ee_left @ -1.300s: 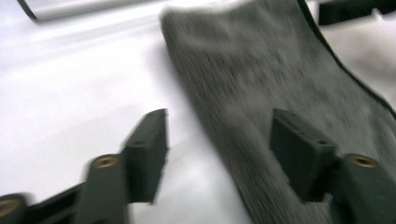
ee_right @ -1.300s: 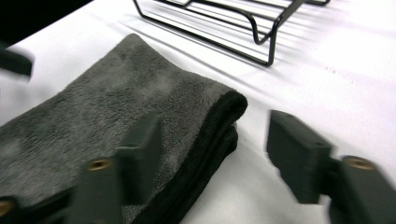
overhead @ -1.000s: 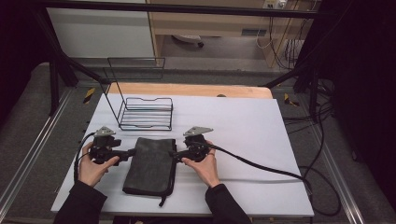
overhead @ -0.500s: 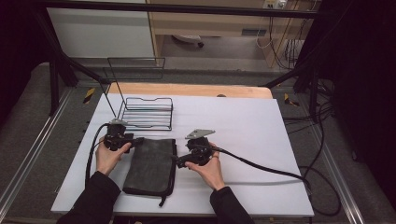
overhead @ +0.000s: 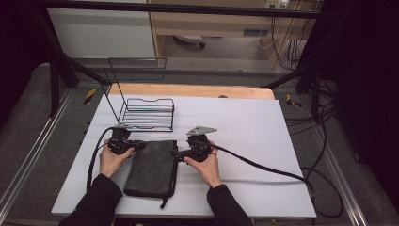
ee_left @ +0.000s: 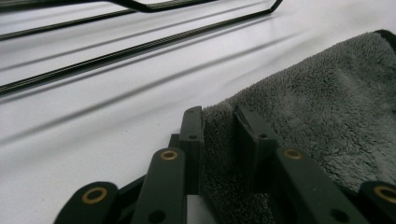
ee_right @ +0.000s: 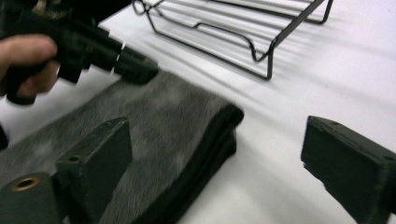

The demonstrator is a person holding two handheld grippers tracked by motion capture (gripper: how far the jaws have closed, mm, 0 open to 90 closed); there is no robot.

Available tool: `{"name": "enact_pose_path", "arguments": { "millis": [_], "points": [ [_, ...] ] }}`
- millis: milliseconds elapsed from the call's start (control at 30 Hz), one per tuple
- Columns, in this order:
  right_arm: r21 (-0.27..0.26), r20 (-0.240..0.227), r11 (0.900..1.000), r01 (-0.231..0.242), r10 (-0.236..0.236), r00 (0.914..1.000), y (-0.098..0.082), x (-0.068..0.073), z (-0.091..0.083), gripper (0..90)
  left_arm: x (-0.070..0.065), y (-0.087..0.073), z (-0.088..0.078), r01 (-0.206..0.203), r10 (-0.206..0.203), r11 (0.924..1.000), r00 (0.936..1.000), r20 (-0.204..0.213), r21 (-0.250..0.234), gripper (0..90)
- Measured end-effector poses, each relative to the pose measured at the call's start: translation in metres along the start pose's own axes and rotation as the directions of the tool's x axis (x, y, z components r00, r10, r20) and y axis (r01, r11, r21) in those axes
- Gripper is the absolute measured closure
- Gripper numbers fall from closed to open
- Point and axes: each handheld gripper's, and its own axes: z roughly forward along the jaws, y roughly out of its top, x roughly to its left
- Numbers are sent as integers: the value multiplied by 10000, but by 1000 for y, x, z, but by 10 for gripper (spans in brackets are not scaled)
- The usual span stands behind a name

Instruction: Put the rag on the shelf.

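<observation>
While my left claw (ee_left: pixel 219 135) has just been closing and now pinches the folded grey towel's (overhead: pixel 153 167) far-left corner, my right claw (ee_right: pixel 219 158) gapes wide at its far-right corner, towel lying lengthwise between them

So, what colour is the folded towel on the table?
The folded towel is dark grey and fluffy; this shows best in the left gripper view.
</observation>
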Motion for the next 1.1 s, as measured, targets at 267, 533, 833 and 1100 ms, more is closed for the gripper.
{"name": "enact_pose_path", "arguments": {
  "millis": [267,533,833,1100],
  "points": [
    [612,292,9979,-230,212,9993,12,-5,30,294,1,-1,0,52,-52,10000,10000,69,2,765],
    [1101,429,9926,-507,463,9980,8,-14,45,487,1,-1,0,-48,48,10000,10000,79,-9,767],
    [1660,249,9827,-822,792,9965,4,-16,48,590,1,-1,0,-142,143,9999,9999,91,-25,767],
    [1890,-85,9757,-1110,1147,9934,3,-14,48,717,1,-2,0,-130,131,9999,9998,131,-52,767]
  ]
}}
